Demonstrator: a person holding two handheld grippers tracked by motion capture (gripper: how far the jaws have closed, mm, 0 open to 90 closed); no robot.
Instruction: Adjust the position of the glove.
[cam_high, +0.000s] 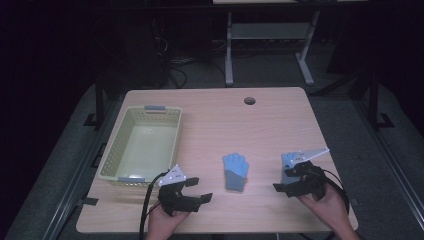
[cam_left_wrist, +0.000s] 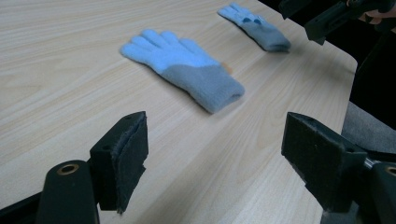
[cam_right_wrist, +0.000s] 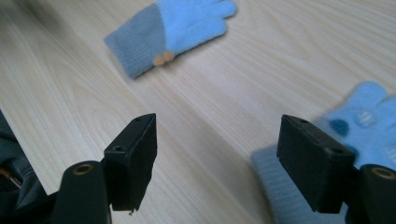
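Gloves (cam_high: 235, 171) (cam_high: 288, 162) | one between claws, other beside right claw (cam_high: 290, 181) | both claws gaping (left (cam_high: 196, 188) too)

My right gripper (cam_high: 292, 181) covers most of the far glove (cam_high: 288, 162) from above. In my right gripper view that glove (cam_right_wrist: 364, 121) blurs and runs off the edge.

A light wooden table (cam_high: 215, 117) with a round cable hole (cam_high: 249, 100) near its far edge carries three things. A pale yellow basket (cam_high: 112, 155) is set just beyond the left gripper (cam_high: 196, 189). One blue glove (cam_high: 235, 171) is laid flat between both grippers; a second glove (cam_high: 287, 162) is found partly beneath the right gripper (cam_high: 286, 179).
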